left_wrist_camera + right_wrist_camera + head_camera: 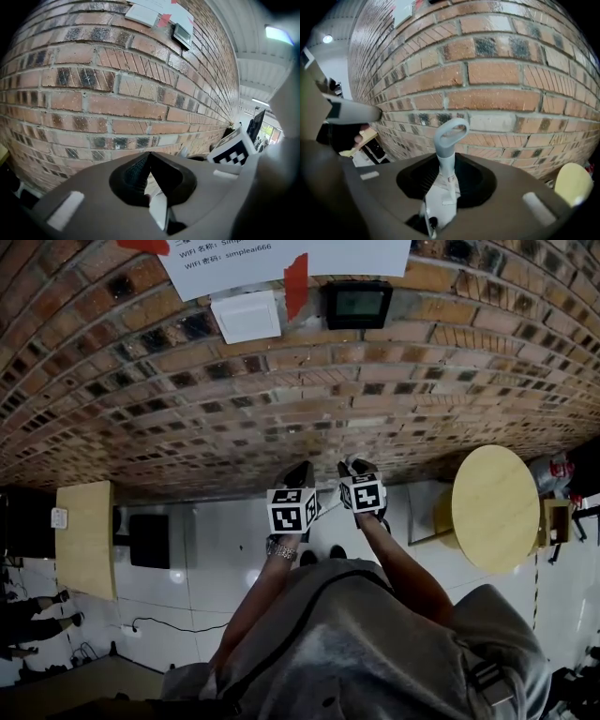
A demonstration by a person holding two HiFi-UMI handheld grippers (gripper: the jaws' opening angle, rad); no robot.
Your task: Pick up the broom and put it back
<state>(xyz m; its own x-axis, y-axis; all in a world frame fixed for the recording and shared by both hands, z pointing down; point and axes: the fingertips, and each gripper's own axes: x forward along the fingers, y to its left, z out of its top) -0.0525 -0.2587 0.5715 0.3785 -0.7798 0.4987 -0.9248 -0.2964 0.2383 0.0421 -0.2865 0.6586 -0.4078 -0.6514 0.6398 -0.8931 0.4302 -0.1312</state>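
The broom shows as a pale grey handle ending in a loop, pointing at the brick wall. My right gripper is shut on this handle, with the loop sticking out past the fingertips. In the head view the right gripper and the left gripper are side by side close to the wall's foot, with a thin pale stretch of the handle between them. The left gripper has its fingertips together, and a pale piece shows in the gap at the jaws' base. The broom's head is hidden.
The brick wall carries a white panel and a black display. A round wooden table stands on the right, with a wooden tabletop and a black box on the left. A cable lies on the glossy floor.
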